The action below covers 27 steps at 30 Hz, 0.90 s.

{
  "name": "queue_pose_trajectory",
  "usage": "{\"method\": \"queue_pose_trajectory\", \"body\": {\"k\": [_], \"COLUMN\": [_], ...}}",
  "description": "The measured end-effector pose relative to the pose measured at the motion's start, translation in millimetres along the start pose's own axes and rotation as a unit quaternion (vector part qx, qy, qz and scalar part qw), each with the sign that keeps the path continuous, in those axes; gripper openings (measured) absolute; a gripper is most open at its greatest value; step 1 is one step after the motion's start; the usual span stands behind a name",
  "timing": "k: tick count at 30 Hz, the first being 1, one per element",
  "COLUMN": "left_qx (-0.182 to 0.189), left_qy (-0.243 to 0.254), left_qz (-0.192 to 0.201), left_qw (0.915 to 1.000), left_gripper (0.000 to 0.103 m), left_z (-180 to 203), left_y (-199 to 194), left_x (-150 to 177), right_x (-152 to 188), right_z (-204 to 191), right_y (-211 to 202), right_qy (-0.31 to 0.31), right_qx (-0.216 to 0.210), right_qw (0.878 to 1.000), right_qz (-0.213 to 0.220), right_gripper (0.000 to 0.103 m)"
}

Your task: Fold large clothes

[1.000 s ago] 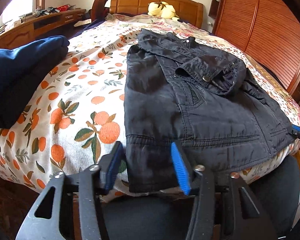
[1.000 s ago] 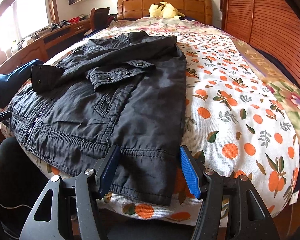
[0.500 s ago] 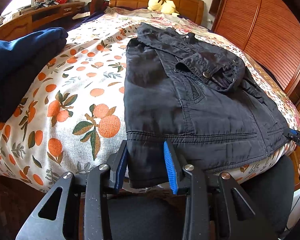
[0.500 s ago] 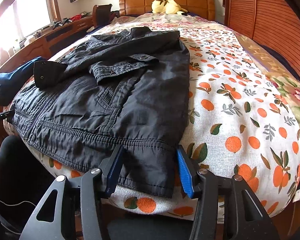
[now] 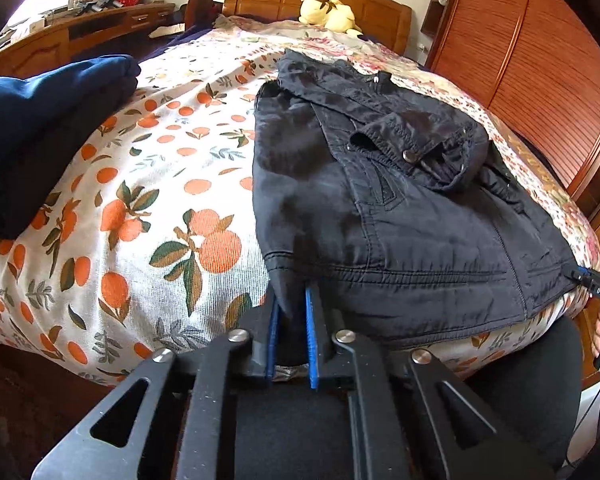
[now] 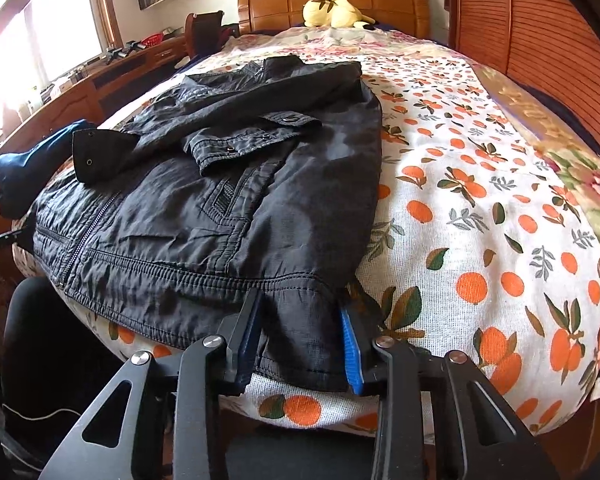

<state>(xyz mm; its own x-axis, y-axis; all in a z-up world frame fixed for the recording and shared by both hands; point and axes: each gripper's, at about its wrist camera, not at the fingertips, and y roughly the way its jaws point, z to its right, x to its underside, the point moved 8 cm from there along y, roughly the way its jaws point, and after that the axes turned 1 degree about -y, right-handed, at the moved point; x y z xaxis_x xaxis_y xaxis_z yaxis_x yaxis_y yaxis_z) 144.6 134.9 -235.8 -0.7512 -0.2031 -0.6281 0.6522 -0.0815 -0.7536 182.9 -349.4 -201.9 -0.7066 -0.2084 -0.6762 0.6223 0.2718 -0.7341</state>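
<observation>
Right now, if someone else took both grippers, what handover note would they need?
Left gripper: shut on the hem corner of the black jacket.
Right gripper: open, jaws astride the jacket's other hem corner, not yet pinched.
Jacket lies flat on the orange-print bedspread, sleeves folded in across the front.
Folded blue garment sits on the bed beside it.
Done: sleeves in, left corner gripped.
Left: close the right gripper, then probably fold the hem up toward the collar.
</observation>
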Motion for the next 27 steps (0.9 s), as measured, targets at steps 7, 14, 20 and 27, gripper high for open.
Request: {"method": "queue_pose_trajectory", "body": {"k": [7, 14, 20, 27], "left_qx": [0.013, -0.003, 0.016, 0.043], "left_qy": [-0.009, 0.004, 0.020, 0.041], "left_qz": [-0.005, 0.023, 0.102, 0.187], "left_qw": [0.9999, 0.9997, 0.9945, 0.9805], "left_gripper": [0.016, 0.003, 0.003, 0.003], "left_z": [-4, 8, 37, 69], "left_y": [7, -20, -91, -183], "left_x": [3, -17, -64, -99], "right_x": [5, -10, -44, -64], "right_z": [2, -3, -3, -8], "right_y": [7, -5, -62, -165], "right_qy": [0.013, 0.012, 0.037, 0.014], "right_qx": [-0.021, -0.059, -0.108, -0.115], "right_qw": [1.000, 0.998, 0.991, 0.983], "right_qz": [-0.008, 0.006, 0.070, 0.143], "right_gripper": [0.041, 0.013, 0.010, 0.010]}}
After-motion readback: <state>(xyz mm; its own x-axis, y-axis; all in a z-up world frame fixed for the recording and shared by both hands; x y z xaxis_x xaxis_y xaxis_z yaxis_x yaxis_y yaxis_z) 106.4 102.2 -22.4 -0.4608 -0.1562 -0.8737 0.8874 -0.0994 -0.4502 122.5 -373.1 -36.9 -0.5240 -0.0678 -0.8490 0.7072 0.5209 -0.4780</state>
